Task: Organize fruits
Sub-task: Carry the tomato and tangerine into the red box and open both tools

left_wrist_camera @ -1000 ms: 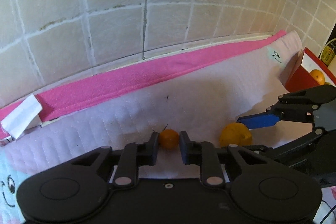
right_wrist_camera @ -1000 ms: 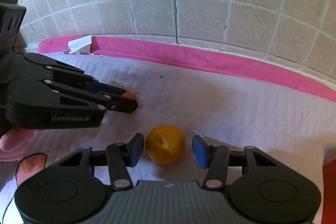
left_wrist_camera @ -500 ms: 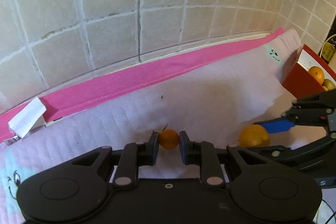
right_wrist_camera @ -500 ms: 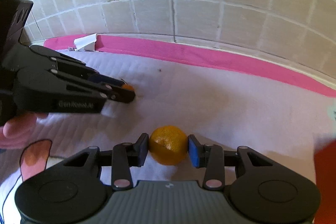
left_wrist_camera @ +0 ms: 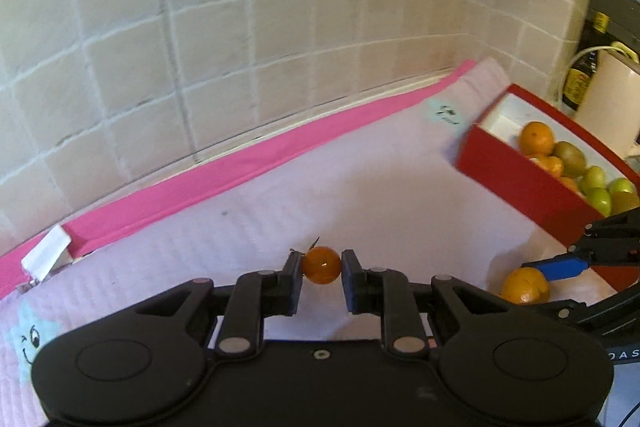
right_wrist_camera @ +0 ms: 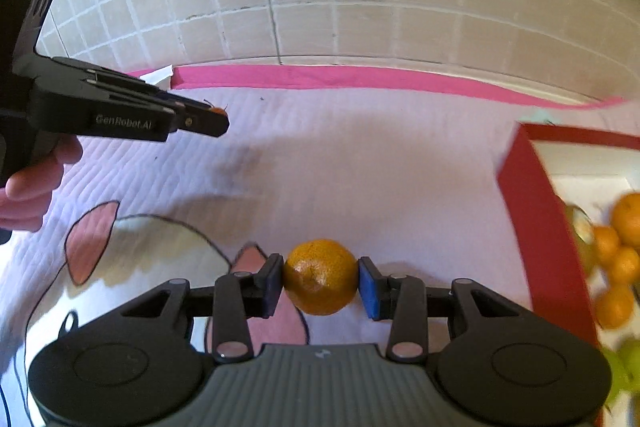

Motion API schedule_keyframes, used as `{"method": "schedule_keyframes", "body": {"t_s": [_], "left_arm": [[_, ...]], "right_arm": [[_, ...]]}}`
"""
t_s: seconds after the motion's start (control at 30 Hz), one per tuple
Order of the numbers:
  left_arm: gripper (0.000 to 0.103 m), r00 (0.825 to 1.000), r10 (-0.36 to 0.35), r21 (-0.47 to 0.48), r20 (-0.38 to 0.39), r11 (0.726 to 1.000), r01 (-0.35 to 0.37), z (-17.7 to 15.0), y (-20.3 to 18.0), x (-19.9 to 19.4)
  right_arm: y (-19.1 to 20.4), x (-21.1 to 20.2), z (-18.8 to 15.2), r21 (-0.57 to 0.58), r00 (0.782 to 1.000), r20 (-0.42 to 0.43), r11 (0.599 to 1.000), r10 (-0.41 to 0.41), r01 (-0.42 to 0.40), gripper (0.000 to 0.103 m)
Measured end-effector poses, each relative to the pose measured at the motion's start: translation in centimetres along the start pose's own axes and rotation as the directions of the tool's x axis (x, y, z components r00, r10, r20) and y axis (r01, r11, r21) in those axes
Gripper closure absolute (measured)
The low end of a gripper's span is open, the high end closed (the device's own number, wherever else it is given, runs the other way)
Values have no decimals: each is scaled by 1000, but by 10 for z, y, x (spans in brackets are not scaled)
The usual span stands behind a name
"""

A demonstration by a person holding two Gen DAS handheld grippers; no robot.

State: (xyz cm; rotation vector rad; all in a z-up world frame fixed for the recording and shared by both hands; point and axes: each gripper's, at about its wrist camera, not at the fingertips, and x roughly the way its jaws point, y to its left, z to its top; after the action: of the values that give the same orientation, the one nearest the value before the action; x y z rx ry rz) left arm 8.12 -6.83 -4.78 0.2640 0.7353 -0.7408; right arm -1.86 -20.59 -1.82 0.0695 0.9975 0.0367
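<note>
Left tongs (left_wrist_camera: pixel 321 264) clamping kumquat (left_wrist_camera: pixel 321 265), right tongs (right_wrist_camera: pixel 320 277) clamping mandarin (right_wrist_camera: pixel 320 277), red box (right_wrist_camera: pixel 538 227) cut off, blurred.

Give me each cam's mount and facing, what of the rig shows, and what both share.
Left wrist: sits behind the left gripper, facing the tiled wall; fingers pinch a small glossy orange fruit; the right gripper shows at the right edge.
Right wrist: sits behind the right gripper, clamping a larger dimpled orange; the left gripper and a hand show.
Shared: red fruit box, pink-edged quilted mat.
</note>
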Motion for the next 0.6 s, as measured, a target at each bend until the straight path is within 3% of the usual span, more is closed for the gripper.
{"method": "schedule_keyframes", "body": {"t_s": [0.3,0.6], "left_arm": [[79,995,-93,100,42,991,89,13,-68,-13],[79,976,-203,182,82,966,186,49,-149,1]], "right_arm": [[-25,-66,-37,55,998,27,997,-51,50,61],[-79,-141,-67,138,973,94,971,-211,197,61]]}}
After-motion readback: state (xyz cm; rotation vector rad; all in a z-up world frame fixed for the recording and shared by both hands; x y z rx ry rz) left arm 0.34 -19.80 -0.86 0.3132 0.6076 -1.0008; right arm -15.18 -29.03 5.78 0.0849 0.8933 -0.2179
